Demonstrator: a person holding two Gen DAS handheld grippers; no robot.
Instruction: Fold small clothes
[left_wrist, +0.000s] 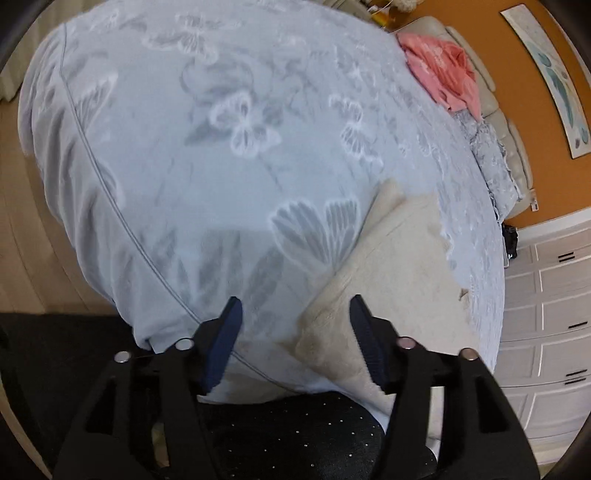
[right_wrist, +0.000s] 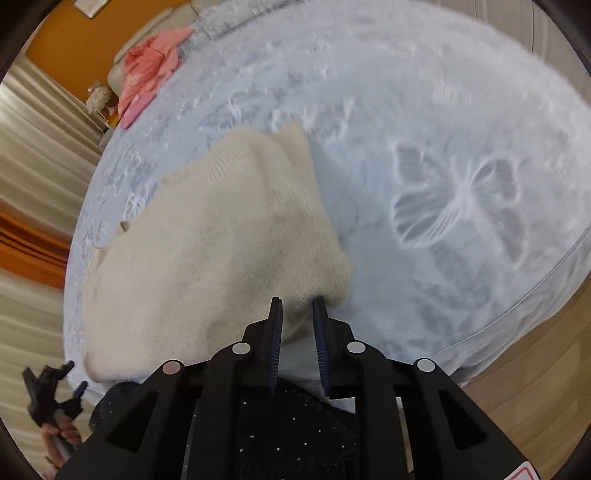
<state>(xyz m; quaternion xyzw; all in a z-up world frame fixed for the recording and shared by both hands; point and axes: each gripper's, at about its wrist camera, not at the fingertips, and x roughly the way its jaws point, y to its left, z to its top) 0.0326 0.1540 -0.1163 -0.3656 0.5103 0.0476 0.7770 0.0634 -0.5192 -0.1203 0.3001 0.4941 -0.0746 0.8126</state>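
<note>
My left tool (left_wrist: 295, 317) hangs with its fingers spread wide and nothing between them, just over the near edge of the bed (left_wrist: 155, 155), with the cream knit garment (left_wrist: 399, 273) lying to its right. My right tool (right_wrist: 298, 312) has its fingers drawn in on a corner of that cream garment, where the cloth bunches between the pads; most of it spreads on the bedspread up and to the left in the right wrist view. I judge I am midway through a fold: one corner is pinched and ready to be carried across. The next move, I think, calls for my left tool to take or pin the opposite edge so the knit does not drag, then for me to lay the held corner over and let go. I count two garments: the cream one in hand and one pink garment (left_wrist: 443, 70) heaped at the far corner by the headboard. There are two tools and one bed.
</note>
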